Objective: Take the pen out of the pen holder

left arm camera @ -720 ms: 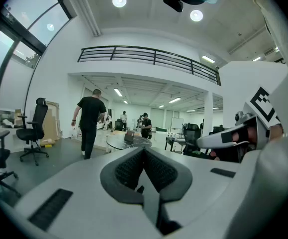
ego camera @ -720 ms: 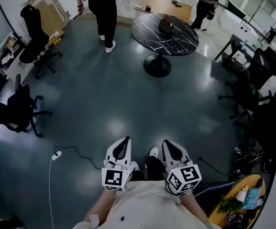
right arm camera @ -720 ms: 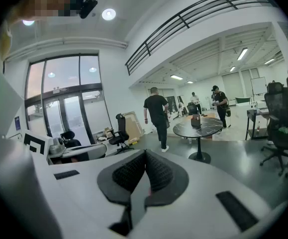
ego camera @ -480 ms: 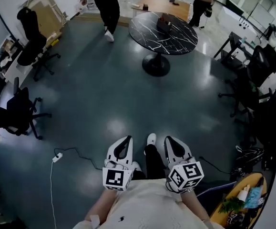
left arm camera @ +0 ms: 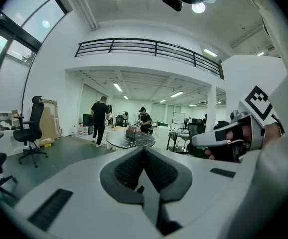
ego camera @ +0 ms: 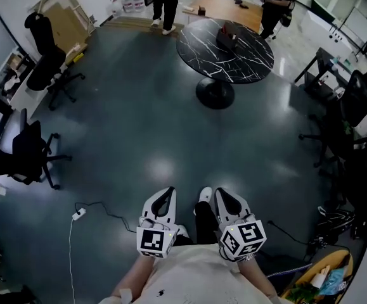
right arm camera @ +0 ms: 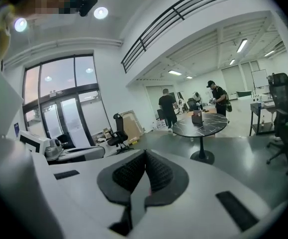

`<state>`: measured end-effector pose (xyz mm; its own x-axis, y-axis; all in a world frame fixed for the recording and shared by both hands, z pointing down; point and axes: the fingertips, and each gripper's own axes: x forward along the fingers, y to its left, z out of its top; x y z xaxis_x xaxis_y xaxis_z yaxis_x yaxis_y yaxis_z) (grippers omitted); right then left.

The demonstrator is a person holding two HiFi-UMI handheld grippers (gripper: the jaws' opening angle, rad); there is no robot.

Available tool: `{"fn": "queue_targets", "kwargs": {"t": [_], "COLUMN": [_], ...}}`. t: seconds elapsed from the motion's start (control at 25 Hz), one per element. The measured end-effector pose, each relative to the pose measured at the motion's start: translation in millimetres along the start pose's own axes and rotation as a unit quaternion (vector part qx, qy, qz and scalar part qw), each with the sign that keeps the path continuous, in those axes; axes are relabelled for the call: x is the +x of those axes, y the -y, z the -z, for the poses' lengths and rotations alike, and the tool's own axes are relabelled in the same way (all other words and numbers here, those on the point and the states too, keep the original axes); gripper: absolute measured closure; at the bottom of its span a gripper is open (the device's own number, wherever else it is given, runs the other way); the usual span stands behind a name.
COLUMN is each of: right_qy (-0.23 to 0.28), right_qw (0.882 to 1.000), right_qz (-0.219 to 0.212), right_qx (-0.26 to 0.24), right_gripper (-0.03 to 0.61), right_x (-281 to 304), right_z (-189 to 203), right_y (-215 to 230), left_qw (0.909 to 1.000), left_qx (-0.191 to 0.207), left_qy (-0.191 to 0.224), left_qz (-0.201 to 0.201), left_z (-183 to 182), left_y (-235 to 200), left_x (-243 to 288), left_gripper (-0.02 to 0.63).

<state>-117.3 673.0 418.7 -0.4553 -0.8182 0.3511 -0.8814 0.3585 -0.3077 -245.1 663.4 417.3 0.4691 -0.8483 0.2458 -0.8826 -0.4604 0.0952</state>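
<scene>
Held side by side close against the body in the head view: left gripper (ego camera: 168, 191) and right gripper (ego camera: 222, 192), both pinched fully together on nothing, confirmed along each one's own jaws. Far ahead, on the round table (ego camera: 246, 62), the pen holder (ego camera: 226, 35), well apart from both; pen too small to make out. Floor cable (ego camera: 97, 202) only from above; balcony railing (left arm camera: 148, 46) only from the gripper views.
</scene>
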Motion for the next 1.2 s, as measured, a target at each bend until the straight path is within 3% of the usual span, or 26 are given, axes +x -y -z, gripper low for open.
{"fn": "queue_targets", "kwargs": {"t": [0.28, 0.52, 0.92, 1.2], "right_qy": [-0.012, -0.024, -0.019, -0.020], "right_qw": [1.000, 0.999, 0.999, 0.999], "right_qz": [-0.015, -0.030, -0.051, -0.036], "right_qx": [-0.003, 0.006, 0.000, -0.002], "right_gripper": [0.563, 0.563, 0.563, 0.563], "right_x": [52.2, 82.5, 123.9, 170.1], "right_z": [-39.3, -66.1, -104.7, -123.2], "right_y": [64.6, 118.5, 156.5, 166.9], "left_qw": [0.9999, 0.9998, 0.9994, 0.9996], "left_qx": [0.003, 0.017, 0.020, 0.016], "left_qy": [0.009, -0.010, 0.004, 0.006], "left_qz": [-0.010, -0.006, -0.028, -0.021], "left_z": [-30.3, -48.5, -80.8, -88.8], "left_y": [-5.2, 7.6, 1.7, -30.8], "left_x": [94.1, 161.4, 207.8, 250.1], "left_gripper": [0.601, 0.603, 0.602, 0.601]}}
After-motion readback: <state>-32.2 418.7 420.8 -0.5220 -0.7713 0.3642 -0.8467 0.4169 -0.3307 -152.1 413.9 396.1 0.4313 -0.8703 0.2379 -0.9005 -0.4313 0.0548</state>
